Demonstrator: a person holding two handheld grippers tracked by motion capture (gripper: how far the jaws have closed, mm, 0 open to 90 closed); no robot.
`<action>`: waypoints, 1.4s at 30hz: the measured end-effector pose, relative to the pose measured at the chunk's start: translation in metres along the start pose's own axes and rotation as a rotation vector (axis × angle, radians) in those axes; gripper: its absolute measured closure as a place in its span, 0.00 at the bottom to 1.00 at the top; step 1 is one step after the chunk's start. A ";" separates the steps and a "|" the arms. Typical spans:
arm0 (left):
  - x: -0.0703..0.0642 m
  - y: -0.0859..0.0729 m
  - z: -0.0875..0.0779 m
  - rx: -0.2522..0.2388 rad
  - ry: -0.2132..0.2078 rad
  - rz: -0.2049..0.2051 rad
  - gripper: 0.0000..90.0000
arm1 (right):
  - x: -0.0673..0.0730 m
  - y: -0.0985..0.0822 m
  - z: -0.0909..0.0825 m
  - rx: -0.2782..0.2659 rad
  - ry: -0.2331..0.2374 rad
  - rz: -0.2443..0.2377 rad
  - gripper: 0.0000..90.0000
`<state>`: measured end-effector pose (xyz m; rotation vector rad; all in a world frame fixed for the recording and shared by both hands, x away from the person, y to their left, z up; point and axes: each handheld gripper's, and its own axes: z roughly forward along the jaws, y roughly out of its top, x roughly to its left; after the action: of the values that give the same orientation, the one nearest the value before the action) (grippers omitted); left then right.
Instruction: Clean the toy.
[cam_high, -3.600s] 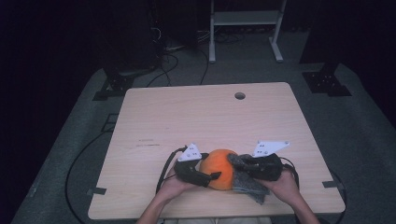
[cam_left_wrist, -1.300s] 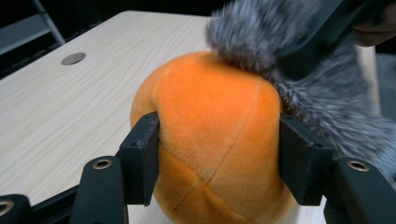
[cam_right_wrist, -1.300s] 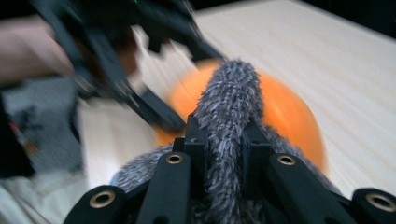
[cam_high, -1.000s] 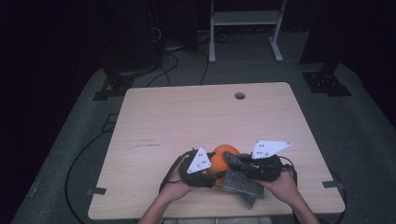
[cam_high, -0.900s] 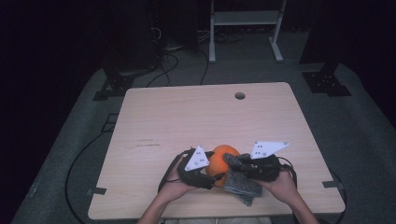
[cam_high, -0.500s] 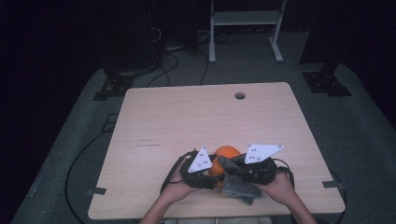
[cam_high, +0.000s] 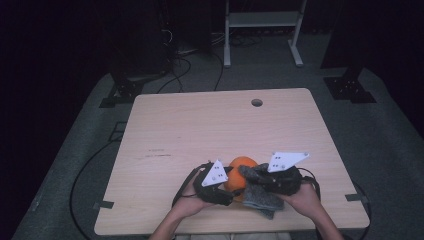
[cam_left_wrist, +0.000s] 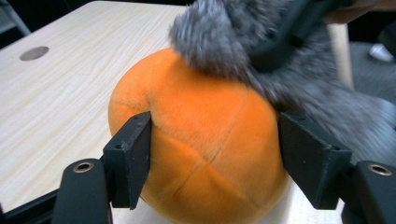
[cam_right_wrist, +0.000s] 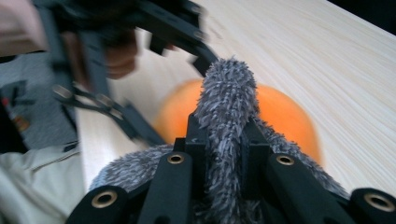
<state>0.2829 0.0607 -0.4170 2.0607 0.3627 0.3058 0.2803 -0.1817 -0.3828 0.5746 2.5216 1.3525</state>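
Note:
An orange plush ball (cam_high: 242, 165) rests on the wooden table (cam_high: 200, 130) near its front edge. My left gripper (cam_high: 231, 189) reaches in from the left, and its jaws, which have just been opening, hold the ball (cam_left_wrist: 201, 154) between them. Both pads still touch its sides. My right gripper (cam_high: 251, 173) comes from the right, shut on a grey furry cloth (cam_high: 261, 197). The cloth (cam_right_wrist: 224, 93) stands pinched between the right gripper's (cam_right_wrist: 224, 135) jaws and drapes over the ball's top (cam_right_wrist: 280, 112). In the left gripper view the fur (cam_left_wrist: 224, 37) covers the ball's upper right.
A round cable hole (cam_high: 257, 102) sits near the table's far edge. Black cables trail off the front corners. A white metal stand (cam_high: 262, 20) and dark equipment stand on the floor beyond the table.
The left gripper's plate has tipped up and shifted right against the ball. The right gripper has edged left, bringing the grey cloth over the ball.

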 end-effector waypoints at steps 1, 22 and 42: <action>0.000 0.000 0.001 -0.002 0.000 -0.003 0.32 | -0.003 -0.002 -0.001 -0.003 -0.009 0.012 0.86; 0.026 -0.011 -0.010 0.032 -0.006 -0.133 0.33 | -0.014 -0.017 0.009 0.019 -0.036 0.077 0.85; 0.032 -0.007 -0.011 0.016 0.025 -0.199 0.20 | -0.006 -0.019 0.023 0.050 0.009 0.057 0.85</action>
<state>0.3074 0.0851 -0.4155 2.0183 0.5824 0.2083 0.2897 -0.1767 -0.4110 0.6561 2.5713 1.3166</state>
